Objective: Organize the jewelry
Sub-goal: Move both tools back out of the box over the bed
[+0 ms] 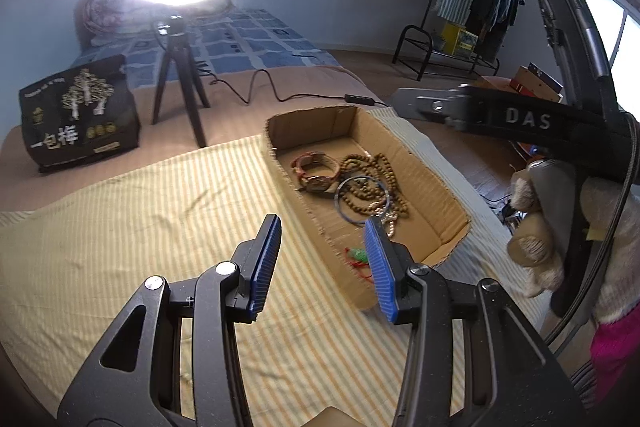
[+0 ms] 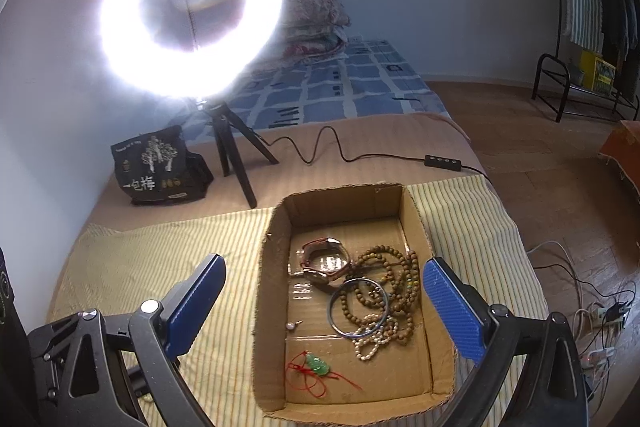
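A shallow cardboard box (image 2: 420, 223) (image 1: 440, 183) lies on a striped cloth. In it lie a brown-strapped watch (image 2: 326, 263) (image 1: 316, 171), wooden bead strings (image 2: 396, 279) (image 1: 372, 167), a metal bangle (image 2: 340, 319) (image 1: 344, 211), a pearl strand (image 2: 370, 345), a small pearl earring (image 2: 291, 325) and a green pendant on red cord (image 2: 318, 365) (image 1: 357, 254). My right gripper (image 2: 324, 311) is open and empty, hovering over the box. My left gripper (image 1: 326, 263) is open and empty above the box's near left edge.
A lit ring light on a tripod (image 2: 236, 155) (image 1: 180, 95) stands behind the box, its cable and switch (image 2: 442, 161) running right. A black bag (image 2: 160, 167) (image 1: 80, 115) sits at the left. The right hand and its gripper body (image 1: 520, 119) show at the right.
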Demonstrator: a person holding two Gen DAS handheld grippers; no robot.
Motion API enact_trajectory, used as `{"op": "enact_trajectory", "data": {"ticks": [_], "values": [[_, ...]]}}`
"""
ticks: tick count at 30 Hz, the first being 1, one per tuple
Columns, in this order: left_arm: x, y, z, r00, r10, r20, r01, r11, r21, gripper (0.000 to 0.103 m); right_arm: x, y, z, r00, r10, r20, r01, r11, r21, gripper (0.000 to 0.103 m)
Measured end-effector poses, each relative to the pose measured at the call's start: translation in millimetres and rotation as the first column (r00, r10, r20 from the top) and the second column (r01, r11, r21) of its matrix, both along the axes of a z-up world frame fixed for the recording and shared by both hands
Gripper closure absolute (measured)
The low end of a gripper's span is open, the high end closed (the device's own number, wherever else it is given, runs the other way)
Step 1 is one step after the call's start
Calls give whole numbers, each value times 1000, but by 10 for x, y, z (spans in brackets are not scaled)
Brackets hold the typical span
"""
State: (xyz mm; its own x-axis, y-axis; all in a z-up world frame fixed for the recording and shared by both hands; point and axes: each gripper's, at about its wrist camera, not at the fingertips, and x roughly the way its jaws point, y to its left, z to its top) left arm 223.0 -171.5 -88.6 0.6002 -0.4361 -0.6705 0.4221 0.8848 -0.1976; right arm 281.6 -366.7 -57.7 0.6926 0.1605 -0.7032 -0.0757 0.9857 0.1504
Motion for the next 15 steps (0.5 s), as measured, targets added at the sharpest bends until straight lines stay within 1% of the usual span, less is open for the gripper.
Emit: {"op": "enact_trajectory", "data": {"ticks": [9, 12, 15], "values": [[-197, 415, 36, 999, 33, 29, -35, 999, 36, 59, -210, 215, 109, 998, 46, 33, -46, 999, 15, 0], [-272, 601, 53, 998, 49, 40, -51, 997, 50, 59, -280, 318, 114, 997, 66, 43, -67, 998, 21, 0], [-318, 817, 56, 996, 75, 40, -77, 996, 49, 59, -345, 455, 97, 994, 97, 44, -99, 995, 29, 0]]}}
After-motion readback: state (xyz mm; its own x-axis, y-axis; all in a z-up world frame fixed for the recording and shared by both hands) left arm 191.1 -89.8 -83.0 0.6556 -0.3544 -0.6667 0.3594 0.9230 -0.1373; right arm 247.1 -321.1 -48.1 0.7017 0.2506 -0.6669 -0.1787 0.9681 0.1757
